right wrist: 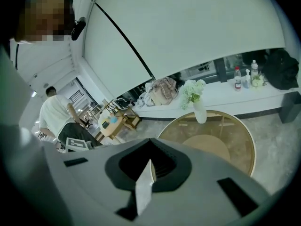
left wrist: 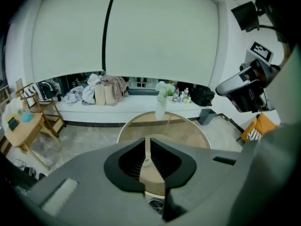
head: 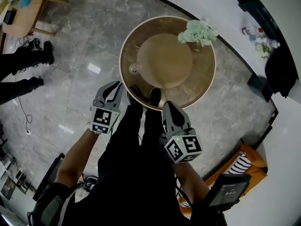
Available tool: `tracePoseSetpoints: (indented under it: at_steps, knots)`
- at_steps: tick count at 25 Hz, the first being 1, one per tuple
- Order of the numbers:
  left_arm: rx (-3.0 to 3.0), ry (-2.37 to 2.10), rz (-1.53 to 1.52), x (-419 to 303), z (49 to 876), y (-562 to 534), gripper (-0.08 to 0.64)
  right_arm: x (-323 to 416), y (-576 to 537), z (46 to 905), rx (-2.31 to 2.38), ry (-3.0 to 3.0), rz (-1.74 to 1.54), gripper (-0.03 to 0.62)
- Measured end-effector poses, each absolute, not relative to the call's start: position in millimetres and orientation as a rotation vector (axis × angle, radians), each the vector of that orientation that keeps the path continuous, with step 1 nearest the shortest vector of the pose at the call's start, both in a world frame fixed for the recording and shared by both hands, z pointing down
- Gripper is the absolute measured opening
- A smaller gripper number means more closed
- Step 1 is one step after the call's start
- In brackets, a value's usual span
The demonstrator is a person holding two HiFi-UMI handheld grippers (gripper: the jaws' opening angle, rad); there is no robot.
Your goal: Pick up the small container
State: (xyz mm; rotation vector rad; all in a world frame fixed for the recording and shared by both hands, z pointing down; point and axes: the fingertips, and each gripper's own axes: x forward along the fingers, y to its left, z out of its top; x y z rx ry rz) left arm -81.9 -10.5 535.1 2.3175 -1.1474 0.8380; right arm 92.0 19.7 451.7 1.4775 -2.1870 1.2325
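Note:
A small round container (head: 134,69) sits on the left part of a round glass table (head: 209,86), which has a tan disc beneath its top. In the left gripper view the container (left wrist: 155,206) shows low down, just below the jaws. My left gripper (head: 112,93) hangs at the table's near left edge, a short way from the container, jaws shut and empty (left wrist: 148,150). My right gripper (head: 169,111) hovers over the near edge, jaws together with nothing between them (right wrist: 149,167).
A white vase of pale flowers (head: 198,32) stands at the table's far right. A person's dark legs (head: 23,62) and a wooden side table (head: 21,8) are at the left. An orange seat (head: 244,166) is at the lower right. A low white bench (left wrist: 117,111) runs along the wall.

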Motion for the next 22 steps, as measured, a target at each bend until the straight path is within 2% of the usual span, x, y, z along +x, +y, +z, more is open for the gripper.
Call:
tracePoseSetpoints:
  at_steps: [2,3,4,5,11,14,22]
  knots:
    - [2.331,-1.087,0.867,-74.4,557.4,-14.4,0.048,93.2,19.1,460.8,1.493,-2.164,1.250,-0.002]
    - [2.340,-1.058,0.880,-70.3,567.1,-16.4,0.117,93.3,18.6,464.6,1.498,-2.153,1.259,-0.002]
    - [2.348,-1.033,0.896,-66.5,576.2,-18.2,0.225,93.1,18.2,468.4,1.502,-2.144,1.268,-0.002]
    - [2.354,-1.011,0.916,-63.1,584.6,-19.6,0.266,93.0,18.2,472.1,1.505,-2.137,1.277,-0.002]
    - [2.319,-0.949,1.044,-55.1,642.0,-21.9,0.270,96.1,20.9,494.0,1.500,-2.102,1.329,-0.002]
    - [2.283,-0.947,1.111,-54.1,674.2,-26.5,0.322,100.3,21.3,509.0,1.498,-2.082,1.350,-0.002]
    - [2.211,-0.923,1.185,-48.2,731.7,-33.5,0.324,105.3,28.8,542.3,1.486,-2.028,1.393,-0.002]
